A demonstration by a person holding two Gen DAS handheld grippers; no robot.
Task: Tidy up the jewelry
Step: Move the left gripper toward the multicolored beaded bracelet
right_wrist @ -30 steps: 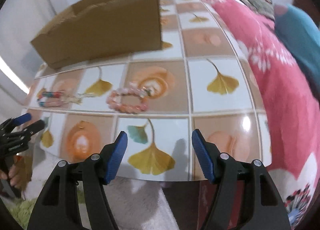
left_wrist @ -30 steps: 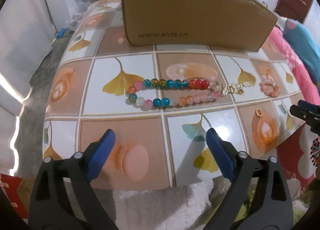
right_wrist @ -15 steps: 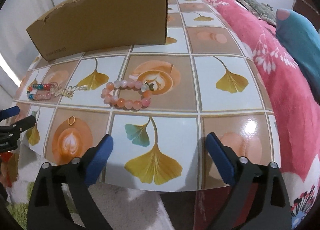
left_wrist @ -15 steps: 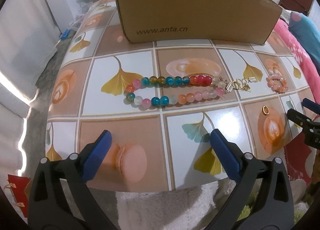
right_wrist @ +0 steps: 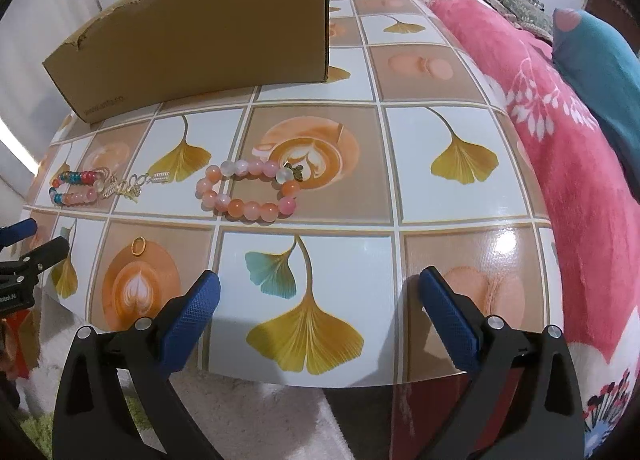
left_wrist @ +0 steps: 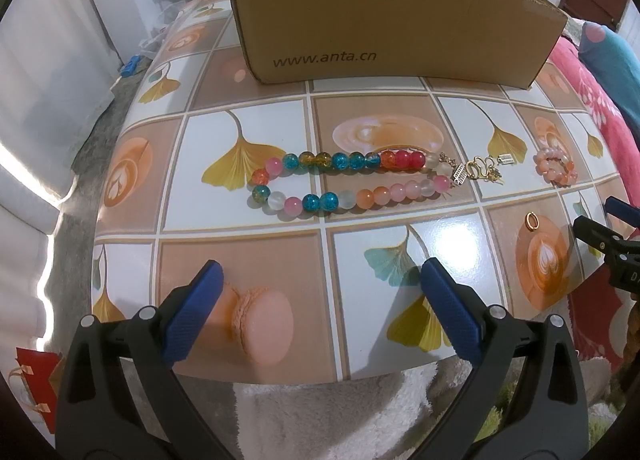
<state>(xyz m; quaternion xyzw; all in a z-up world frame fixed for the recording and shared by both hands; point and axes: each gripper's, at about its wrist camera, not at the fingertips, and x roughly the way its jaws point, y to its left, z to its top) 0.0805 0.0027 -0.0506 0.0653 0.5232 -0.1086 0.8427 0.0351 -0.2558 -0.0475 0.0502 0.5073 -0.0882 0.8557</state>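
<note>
So far nothing sorted. Left claw (left_wrist: pixel 318 310) spread wide, empty, hanging over the near edge of the table (left_wrist: pixel 272 252). Right claw (right_wrist: pixel 318 310) likewise spread wide, nothing between the pads, over the same near edge further right.

Ahead of the left claw, well apart: multicoloured bead necklace (left_wrist: pixel 348 178), doubled into two rows, gold clasp (left_wrist: pixel 478 170) at its right end. Off to the right of that: small pink-and-orange bead bracelet (left_wrist: pixel 556 170). Ahead of the right claw, same bracelet (right_wrist: pixel 250 190) lying in a closed loop; nearer and to the left, a lone gold ring (right_wrist: pixel 139 247). All three pieces loose on the table, none inside anything.

Beyond the jewelry: cardboard box (left_wrist: pixel 392 16), torn along the top rim, probably the destination, though interior hidden. All pickups and placings apparently still to do.

Right of the right claw: pink flowered blanket (right_wrist: pixel 560 164) against the table edge, teal cushion (right_wrist: pixel 600 56) on it. Nothing blocking the reach forward; box wall to be cleared from above.
</note>
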